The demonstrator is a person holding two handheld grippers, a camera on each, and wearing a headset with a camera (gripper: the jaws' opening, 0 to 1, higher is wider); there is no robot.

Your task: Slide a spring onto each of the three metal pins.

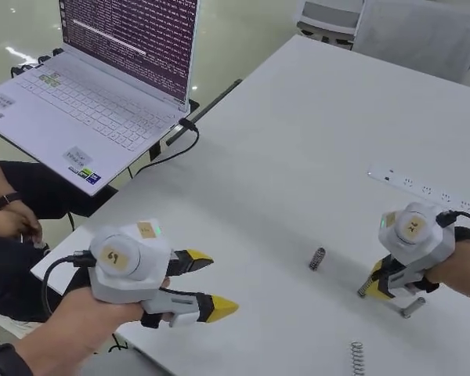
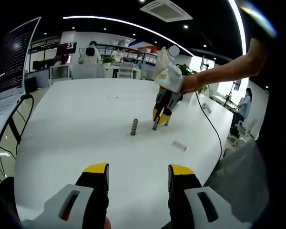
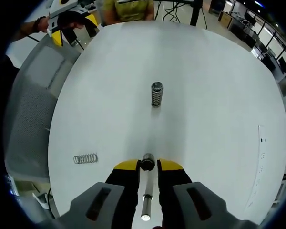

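Right gripper [image 3: 148,168]: my jaws are pressed onto a metal pin [image 3: 145,210]. It runs lengthwise between them, with its round head level with the yellow tips.
Left gripper [image 2: 138,169]: jaws spread with nothing between them, hovering over the surface [image 2: 76,124], well back from the work.
Loose spring [image 3: 86,158]: it lies on its side on the surface, near my right jaws and off to their left. From the left jaws it is ahead and to the right, well apart.
Standing spring [image 3: 156,94]: upright, straight ahead of the right jaws and well apart from them. It looks already seated on a pin, though I cannot be sure.
Pin handling: I judge it rigid, light and smooth, so it is apt to slip or swivel in a narrow pinch. The hold belongs on the shank, with one end left bare for the spring.
Spring handling: I judge it very light and elastic. A hard squeeze across the coils could bend it or make it jump away. I would take it gently across the middle coils, with the bore open and in line with the pin.
Risk: a spring lying flat on a slick surface may skid ahead of closing jaws.
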